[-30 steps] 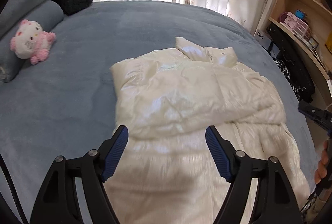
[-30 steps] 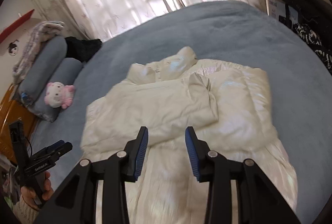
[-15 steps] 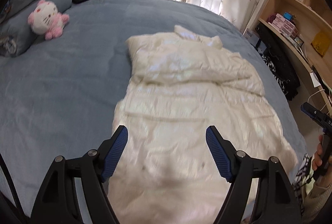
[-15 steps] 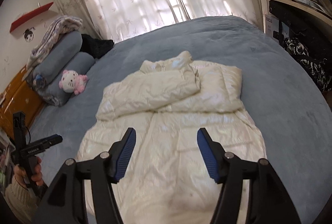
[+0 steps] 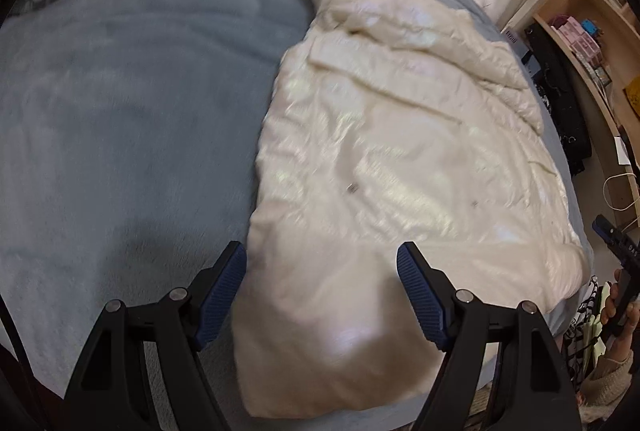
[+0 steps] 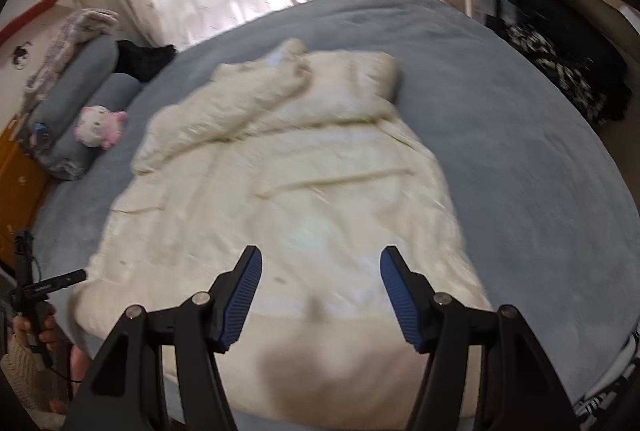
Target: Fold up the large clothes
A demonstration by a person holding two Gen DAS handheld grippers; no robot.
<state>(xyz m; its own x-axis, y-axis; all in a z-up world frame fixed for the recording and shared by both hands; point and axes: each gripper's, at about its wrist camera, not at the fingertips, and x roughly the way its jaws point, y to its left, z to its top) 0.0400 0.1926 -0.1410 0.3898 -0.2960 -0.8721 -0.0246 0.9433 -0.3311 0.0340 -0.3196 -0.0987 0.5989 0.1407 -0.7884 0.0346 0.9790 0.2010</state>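
Above the cream coat (image 5: 384,159) on the bed (image 5: 120,111), both tongs (image 5: 322,289) (image 6: 320,295) gape wide, holding nothing.

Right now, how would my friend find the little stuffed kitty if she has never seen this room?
Start at the big blue-grey bed with the cream puffer coat spread on it. Look toward the head end, where two grey bolster pillows lie. The plush kitty leans against them: white face, pink body, the only small pink thing there.
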